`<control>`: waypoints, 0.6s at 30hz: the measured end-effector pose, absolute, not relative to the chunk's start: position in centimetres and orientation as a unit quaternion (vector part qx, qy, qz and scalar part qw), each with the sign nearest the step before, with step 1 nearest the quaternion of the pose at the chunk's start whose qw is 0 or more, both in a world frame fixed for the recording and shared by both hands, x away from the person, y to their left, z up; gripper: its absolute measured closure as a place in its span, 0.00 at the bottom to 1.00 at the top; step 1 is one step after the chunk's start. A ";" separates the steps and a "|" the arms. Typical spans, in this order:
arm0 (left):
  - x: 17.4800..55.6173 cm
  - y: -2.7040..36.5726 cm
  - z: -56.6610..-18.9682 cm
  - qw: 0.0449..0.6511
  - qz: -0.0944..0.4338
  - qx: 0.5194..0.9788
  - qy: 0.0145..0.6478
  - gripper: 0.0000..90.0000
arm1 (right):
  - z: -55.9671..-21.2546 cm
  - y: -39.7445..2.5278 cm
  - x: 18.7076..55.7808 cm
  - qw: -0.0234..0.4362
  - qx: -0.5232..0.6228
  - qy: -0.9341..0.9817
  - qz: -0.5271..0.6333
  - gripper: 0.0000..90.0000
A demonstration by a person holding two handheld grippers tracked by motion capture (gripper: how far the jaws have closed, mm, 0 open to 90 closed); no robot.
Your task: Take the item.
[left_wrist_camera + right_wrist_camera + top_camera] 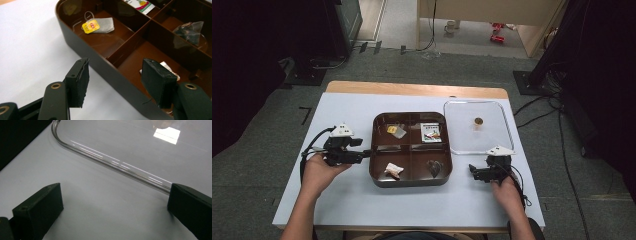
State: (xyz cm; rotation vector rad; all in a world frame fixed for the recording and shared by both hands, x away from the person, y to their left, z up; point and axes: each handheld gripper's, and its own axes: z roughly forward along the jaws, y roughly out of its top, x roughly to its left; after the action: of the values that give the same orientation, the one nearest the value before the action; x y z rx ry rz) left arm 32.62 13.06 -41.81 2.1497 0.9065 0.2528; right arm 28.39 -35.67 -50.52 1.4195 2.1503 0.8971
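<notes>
1. One white surface (342,200) carries everything; broad bare margins lie at its left side and along the near edge in front of the tray.
2. One brown tray (378,176) sits mid-surface, split into four compartments – each holds one item: a yellow-tagged tea bag (100,25), a printed sachet (431,132), a white wrapped piece (394,170) and a dark clear-wrapped piece (435,167).
3. One clear lid (459,112) lies flat just right of the tray, its edge beside the tray's; a small round brown thing (478,121) shows at its middle.
4. Two grippers, one per hand. The left gripper (113,80) has its jaws wide apart, straddling the tray's left wall – one outside over the surface, one inside above the white wrapped piece – gripping nothing.
5. The right gripper (112,212) rests near the lid's near right corner, jaws wide apart and empty, the lid's rim just ahead.
</notes>
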 end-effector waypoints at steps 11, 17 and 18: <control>32.1 11.0 -41.6 0.399 0.083 0.854 0.324 0.44 | -50.5 -35.7 28.4 0.205 0.509 0.771 0.322 0.00; 31.8 9.4 -41.9 0.390 0.083 0.866 0.302 0.46 | -50.5 -35.7 28.4 0.205 0.509 0.771 0.322 0.00; 31.7 9.2 -42.0 0.388 0.081 0.868 0.299 0.46 | -50.5 -35.7 28.4 0.205 0.509 0.771 0.322 0.00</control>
State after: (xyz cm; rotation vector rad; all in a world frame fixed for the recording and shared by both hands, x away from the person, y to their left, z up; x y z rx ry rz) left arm 31.74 9.24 -41.95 2.2077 0.7609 0.2061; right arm 28.39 -35.66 -50.52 1.4189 2.1502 0.8965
